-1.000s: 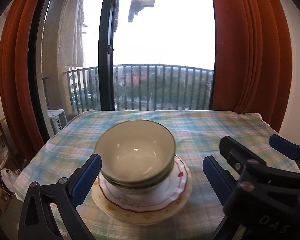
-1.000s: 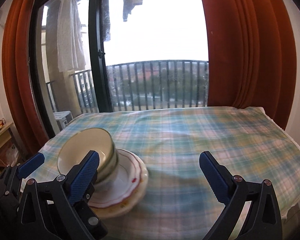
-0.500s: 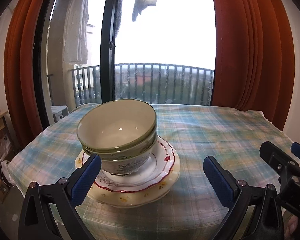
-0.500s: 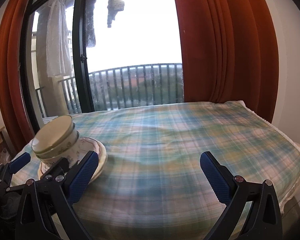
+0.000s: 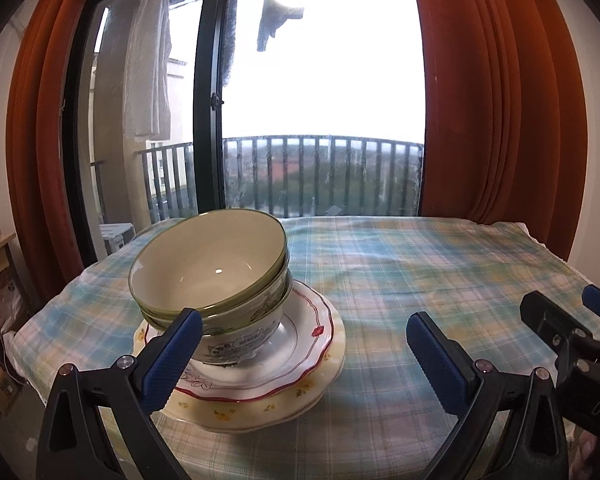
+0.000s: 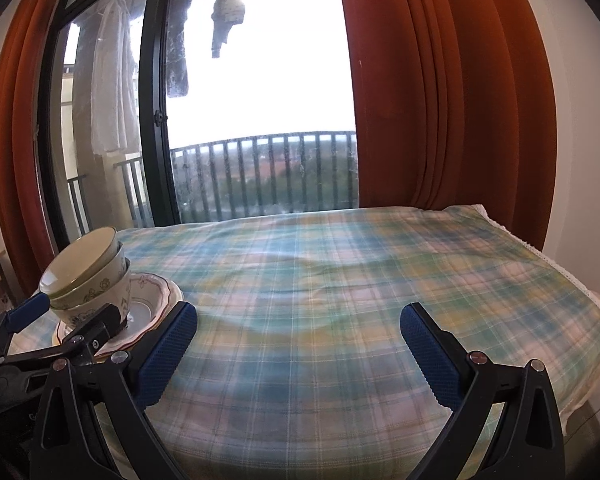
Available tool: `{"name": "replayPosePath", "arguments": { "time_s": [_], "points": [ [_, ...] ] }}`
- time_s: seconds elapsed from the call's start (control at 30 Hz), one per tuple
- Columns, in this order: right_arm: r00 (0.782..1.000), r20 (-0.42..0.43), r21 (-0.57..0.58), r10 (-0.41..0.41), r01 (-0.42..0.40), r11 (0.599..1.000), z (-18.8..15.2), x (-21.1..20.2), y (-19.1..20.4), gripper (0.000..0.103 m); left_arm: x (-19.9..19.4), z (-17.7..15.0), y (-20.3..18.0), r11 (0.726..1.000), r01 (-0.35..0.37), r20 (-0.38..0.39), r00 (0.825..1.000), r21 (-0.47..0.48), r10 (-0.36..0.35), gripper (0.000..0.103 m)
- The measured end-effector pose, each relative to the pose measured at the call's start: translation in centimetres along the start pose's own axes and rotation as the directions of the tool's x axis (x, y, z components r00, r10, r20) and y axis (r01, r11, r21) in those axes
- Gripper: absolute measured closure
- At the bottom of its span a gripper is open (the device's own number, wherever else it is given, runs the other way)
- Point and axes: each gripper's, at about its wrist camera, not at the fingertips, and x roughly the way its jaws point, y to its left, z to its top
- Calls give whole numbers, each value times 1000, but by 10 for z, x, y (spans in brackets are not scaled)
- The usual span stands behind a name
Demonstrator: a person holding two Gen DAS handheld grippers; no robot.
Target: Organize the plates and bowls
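A green-rimmed bowl sits tilted on top of nested bowls, the lowest a floral-printed bowl; how many lie between is hard to tell. They stand on a red-rimmed plate, which lies on a cream plate. The stack is on the near left part of the plaid tablecloth. The left gripper is spread wide, holding nothing, its left pad just in front of the bowls. The right gripper gapes wide too, empty over bare cloth, right of the stack. Orange curtains frame the balcony door beyond.
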Motion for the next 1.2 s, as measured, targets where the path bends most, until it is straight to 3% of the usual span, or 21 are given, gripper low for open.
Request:
{"name": "replayPosePath", "arguments": {
  "time_s": [0.37, 1.2],
  "points": [
    [999, -43, 2, 9, -9, 1000, -6, 17, -4, 0, 13, -3, 0, 1000, 9, -23, 1000, -5, -9, 0],
    [999, -48, -5, 7, -7, 1000, -9, 24, -7, 0, 17, -8, -1, 1000, -3, -38, 999, -2, 3, 0]
  ]
}}
